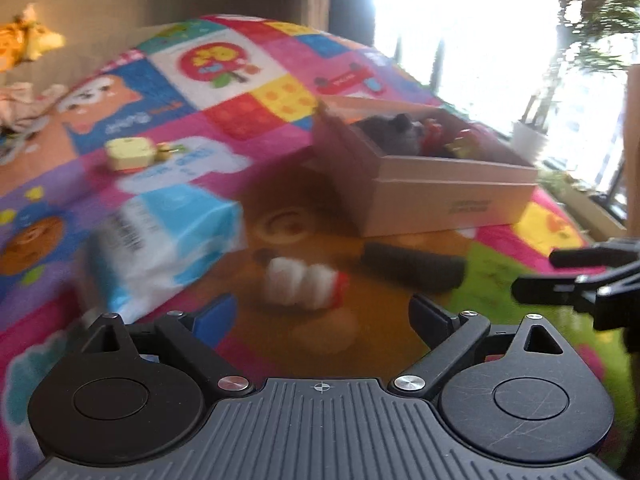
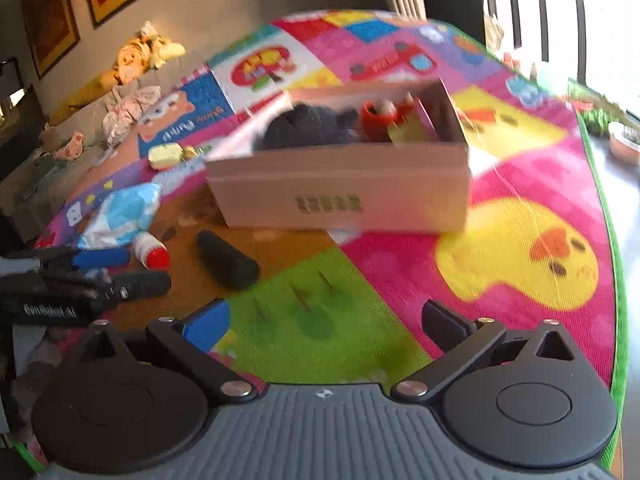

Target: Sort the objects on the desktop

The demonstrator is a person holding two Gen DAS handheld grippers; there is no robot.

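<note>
- The cardboard box [image 2: 344,184] sits open on the colourful play mat [image 2: 500,280], and I judge it to be the bin for this sort: a grey plush [image 2: 308,126] and some red bits [image 2: 378,114] already lie inside it.
- What is left to sort lies loose on the mat, in front of the box and to its left: a dark cylinder [image 1: 412,266], a small white bottle with a red cap [image 1: 308,282], a blue-and-white soft pack [image 1: 168,240], and, further back, a pale yellow block [image 1: 130,154].
- The bottle lies on its side near the cylinder but apart from it; the pack lies just beside the bottle. I cannot tell whether they touch, since both views are blurred.
- My left gripper [image 1: 320,312] hangs over the mat with the bottle straight ahead of it. Its jaws stand wide apart, nothing between them, nothing touched. That reads as lining up for the bottle.
- My right gripper [image 2: 326,324] is spread wide too, over the green patch in front of the box, empty and touching nothing. The cylinder lies ahead and to its left, the nearest thing for it.
- Each gripper shows at the edge of the other's view, so they are near one another.
</note>
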